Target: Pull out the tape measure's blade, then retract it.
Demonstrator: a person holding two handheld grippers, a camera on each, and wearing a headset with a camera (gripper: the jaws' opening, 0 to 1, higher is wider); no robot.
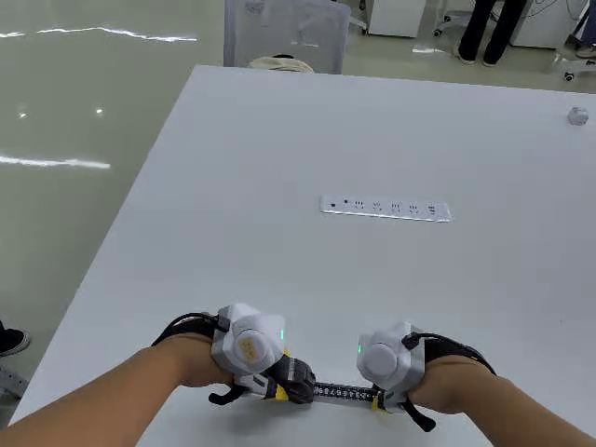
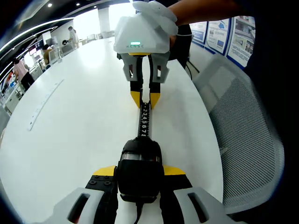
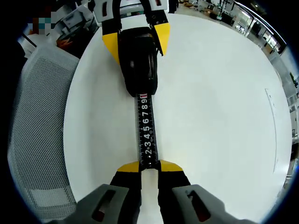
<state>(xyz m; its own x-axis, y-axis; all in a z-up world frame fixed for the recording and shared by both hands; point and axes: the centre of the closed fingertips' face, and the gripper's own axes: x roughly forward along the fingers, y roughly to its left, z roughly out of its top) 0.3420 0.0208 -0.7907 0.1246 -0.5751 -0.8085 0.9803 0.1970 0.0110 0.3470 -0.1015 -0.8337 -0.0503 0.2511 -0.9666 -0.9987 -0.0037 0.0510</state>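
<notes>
Black tape measure case [image 2: 139, 161] clamped in left claw [image 2: 140, 171]; right claw [image 3: 149, 165] pinches blade [image 3: 146, 130] tip (short length out).

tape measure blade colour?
The blade is black with white numerals and tick marks, clearest in the right gripper view.

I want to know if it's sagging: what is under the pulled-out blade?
The white table lies under the blade, stretched between the case in the left tool and the right tool. The strip directly beneath is covered.
</notes>
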